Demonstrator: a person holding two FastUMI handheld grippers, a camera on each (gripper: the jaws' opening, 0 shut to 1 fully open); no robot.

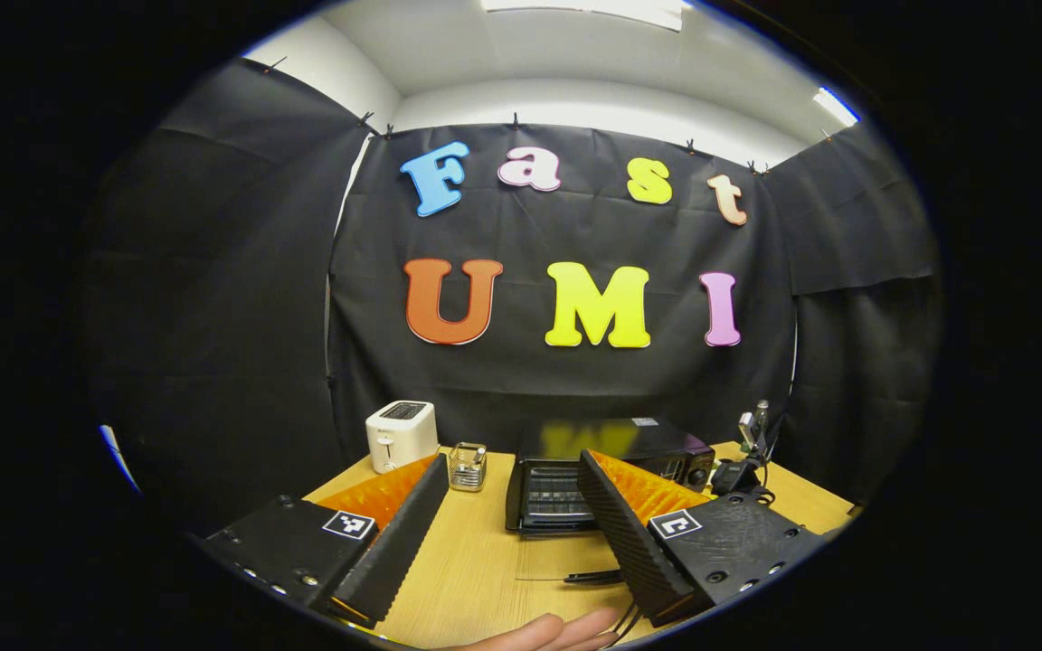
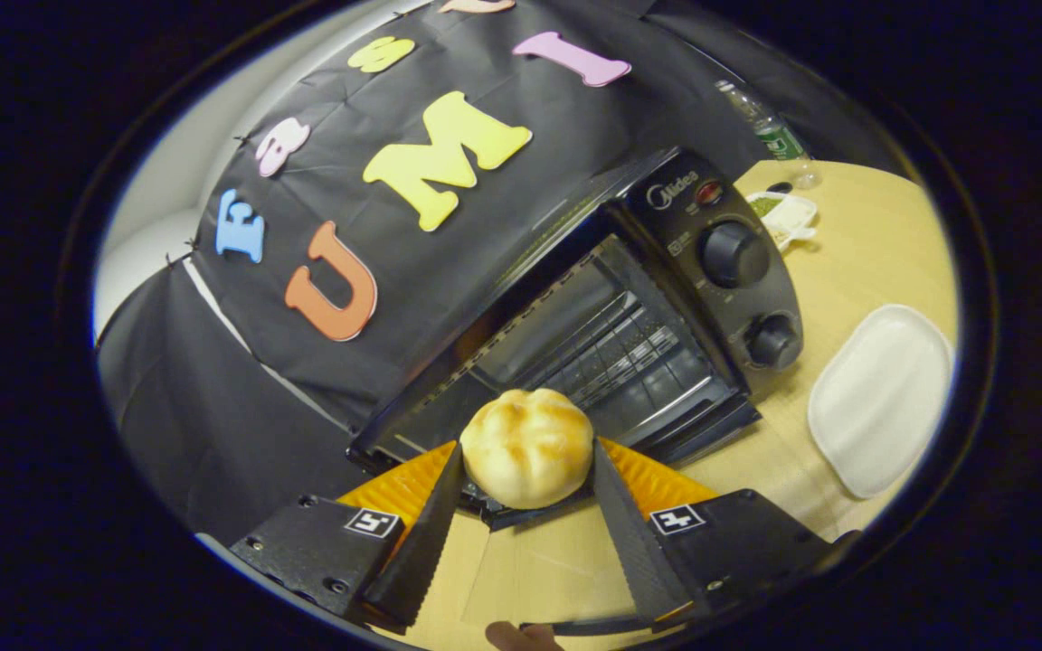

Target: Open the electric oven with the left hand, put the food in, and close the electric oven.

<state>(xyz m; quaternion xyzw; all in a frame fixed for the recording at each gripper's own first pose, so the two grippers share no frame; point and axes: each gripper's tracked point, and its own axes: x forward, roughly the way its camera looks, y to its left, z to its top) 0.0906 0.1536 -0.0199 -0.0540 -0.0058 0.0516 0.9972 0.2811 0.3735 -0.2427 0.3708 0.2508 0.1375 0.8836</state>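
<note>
The black electric oven (image 1: 616, 441) stands at the back of the wooden table, its glass door (image 1: 566, 553) folded down flat toward me. My left gripper (image 1: 512, 461) hangs open and empty in front of it, well back from the door. In the right gripper view the oven (image 2: 711, 262) is close and tilted, with its cavity and wire rack (image 2: 593, 339) exposed. My right gripper (image 2: 526, 448) is shut on a round golden bun (image 2: 525, 445), held just before the oven's mouth above the lowered door (image 2: 530, 570).
A white toaster (image 1: 402, 434) and a small glass jar (image 1: 468, 466) sit left of the oven. A cable and a device (image 1: 743, 470) lie to its right. An empty white plate (image 2: 878, 398), a small dish (image 2: 783, 212) and a bottle (image 2: 761, 122) are there too. A hand (image 1: 557, 633) shows at the bottom edge.
</note>
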